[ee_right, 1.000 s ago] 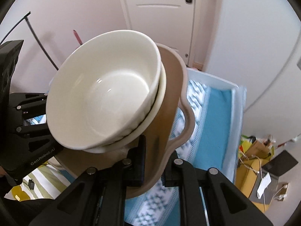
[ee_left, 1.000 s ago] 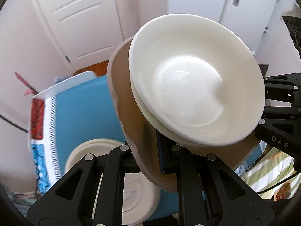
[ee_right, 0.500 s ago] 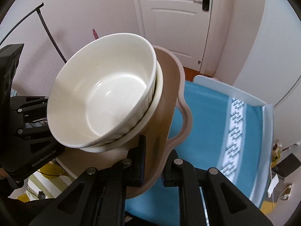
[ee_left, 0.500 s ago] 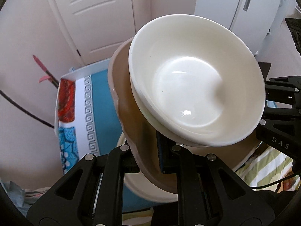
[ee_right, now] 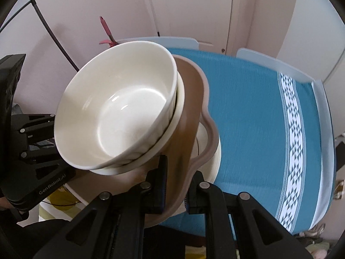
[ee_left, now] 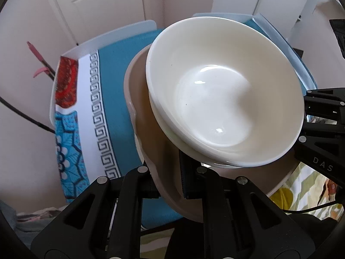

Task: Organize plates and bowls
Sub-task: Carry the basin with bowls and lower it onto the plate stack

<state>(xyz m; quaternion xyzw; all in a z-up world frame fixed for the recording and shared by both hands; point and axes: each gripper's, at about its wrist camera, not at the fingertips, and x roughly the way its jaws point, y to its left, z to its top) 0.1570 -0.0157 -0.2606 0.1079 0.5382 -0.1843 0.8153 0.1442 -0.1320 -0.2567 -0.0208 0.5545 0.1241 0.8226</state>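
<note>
Two nested white bowls (ee_left: 224, 99) on a wavy-rimmed tan plate (ee_left: 148, 133) at frame centre, left tool (ee_left: 170, 179) and right tool (ee_right: 175, 183) each clamped on opposite plate rims, blue-clothed table (ee_right: 254, 116) stretching right below.

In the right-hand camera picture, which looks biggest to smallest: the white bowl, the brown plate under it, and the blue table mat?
1. blue table mat
2. white bowl, brown plate: unsure, since the bowl hides much of the plate and both sit close to the camera.

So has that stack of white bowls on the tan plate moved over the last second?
Yes. The white bowls and tan plate have swung over the blue tablecloth; the door has slid toward the top edge.
</note>
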